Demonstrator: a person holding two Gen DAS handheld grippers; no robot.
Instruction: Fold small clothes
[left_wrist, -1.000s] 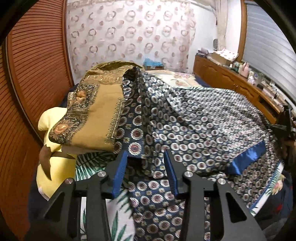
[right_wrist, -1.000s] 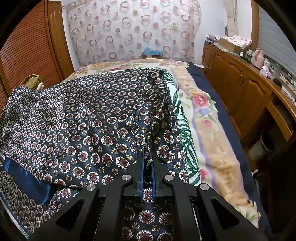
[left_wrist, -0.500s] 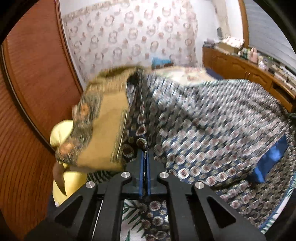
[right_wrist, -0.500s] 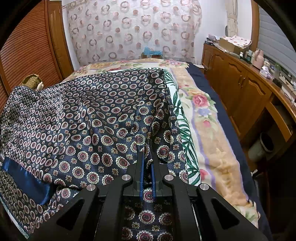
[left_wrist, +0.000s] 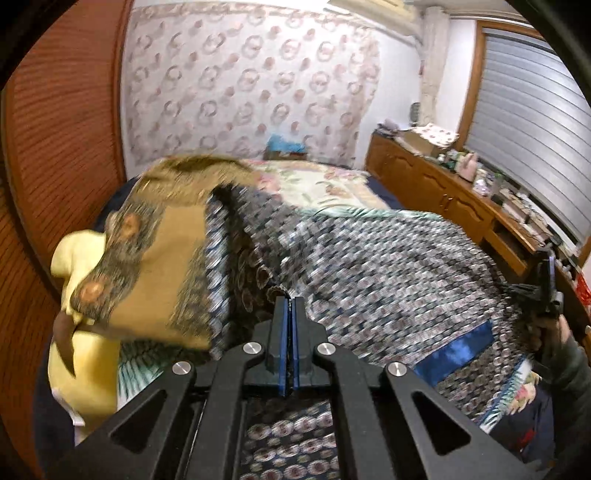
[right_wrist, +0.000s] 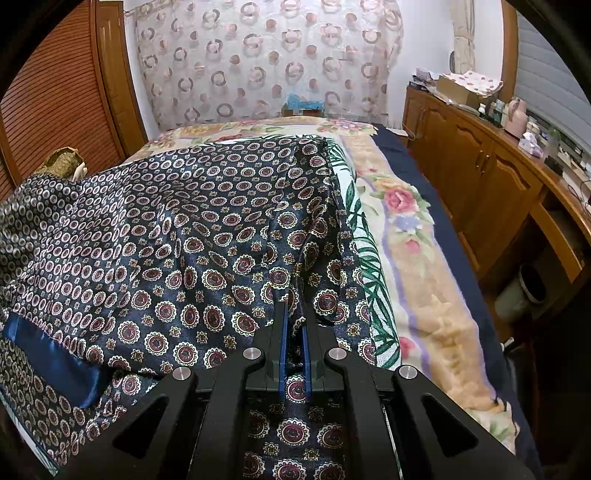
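Pinching the patterned cloth spread over the bed with both claws: my left claw clamped tight on an edge, my right claw gripping a fold.

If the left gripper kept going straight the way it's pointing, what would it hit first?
Probably the patterned navy garment it is shut on: the left gripper points into its raised fold. Blur leaves depth unclear.

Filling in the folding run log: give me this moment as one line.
left gripper: shut on patterned garment edge | right gripper: shut on patterned garment | garment: spread over bed | fold: not yet made
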